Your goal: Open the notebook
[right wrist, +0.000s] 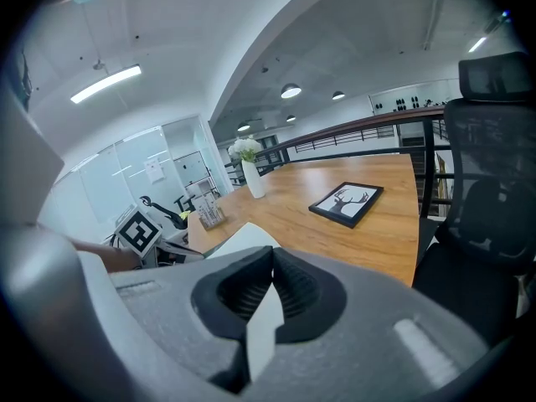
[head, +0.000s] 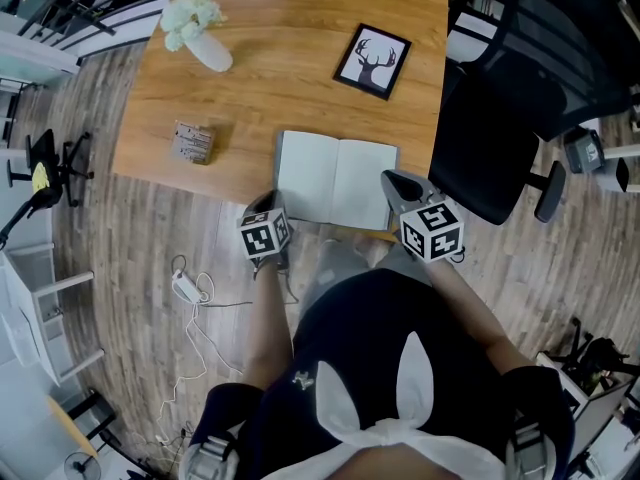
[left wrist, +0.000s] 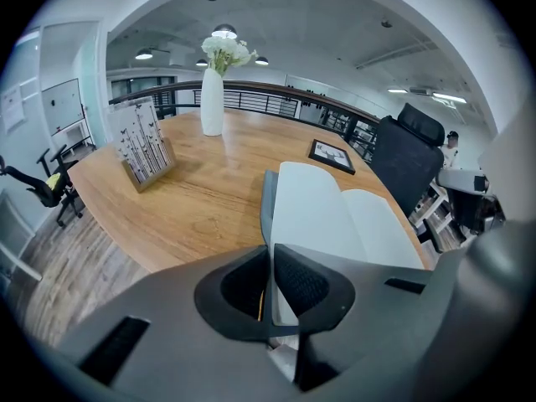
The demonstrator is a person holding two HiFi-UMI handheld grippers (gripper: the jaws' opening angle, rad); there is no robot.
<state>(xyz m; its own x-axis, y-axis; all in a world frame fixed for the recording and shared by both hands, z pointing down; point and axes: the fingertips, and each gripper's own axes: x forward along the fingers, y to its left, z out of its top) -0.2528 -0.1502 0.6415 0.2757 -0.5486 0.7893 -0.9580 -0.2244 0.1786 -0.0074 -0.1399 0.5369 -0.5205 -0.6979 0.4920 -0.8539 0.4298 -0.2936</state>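
Both forearms [head: 263,318] are reaching down to the table's [head: 290,78] near edge, where the notebook [head: 335,180] is lying open. The left gripper [head: 268,206] is pinching its left edge, the right gripper [head: 393,181] its right page — clamped paper showing only in the gripper views.

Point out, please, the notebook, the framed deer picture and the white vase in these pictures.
notebook [head: 308,176], head view, on its bare left page.
framed deer picture [head: 372,60], head view, on the deer print inside the frame.
white vase [head: 211,54], head view, on the middle of its body.
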